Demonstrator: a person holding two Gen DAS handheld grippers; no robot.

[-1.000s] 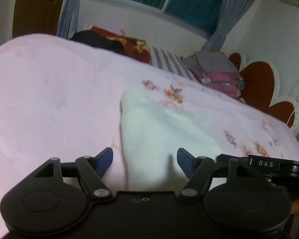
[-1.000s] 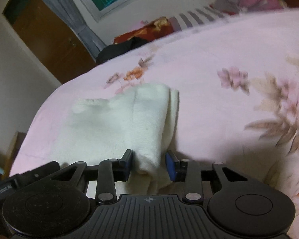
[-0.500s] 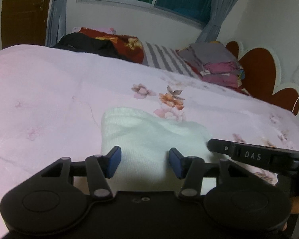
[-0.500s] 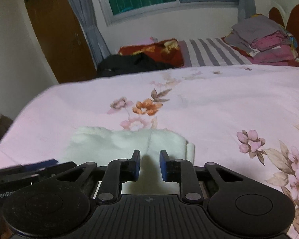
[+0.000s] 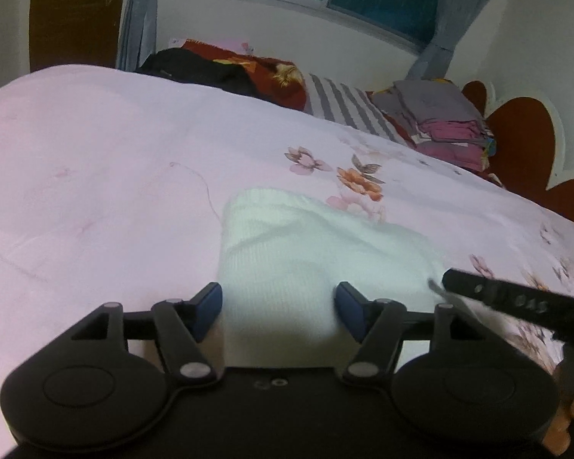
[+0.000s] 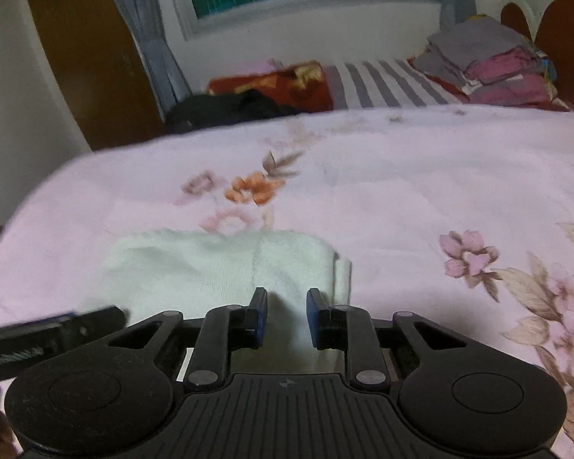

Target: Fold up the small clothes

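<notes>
A small white knit garment [image 5: 306, 252] lies folded on the pink floral bedspread [image 5: 95, 176]. My left gripper [image 5: 277, 308] is open, its blue pads either side of the garment's near left end. In the right wrist view the garment [image 6: 218, 267] lies flat, with a folded edge on its right side. My right gripper [image 6: 286, 317] is open with a narrow gap, and its fingertips hover over the garment's near right part. The right gripper's black body [image 5: 516, 302] shows at the right of the left wrist view.
A stack of folded grey and magenta clothes [image 6: 493, 61] sits at the head of the bed by a striped pillow [image 6: 382, 84]. A dark garment [image 6: 233, 109] and a red blanket [image 6: 283, 80] lie at the far side. A brown door [image 6: 84, 46] stands at the left.
The right gripper let go of the garment's fold and drew back, then opened a little. The left gripper opened wider and stayed at the garment's near left end. The garment now lies flat.
</notes>
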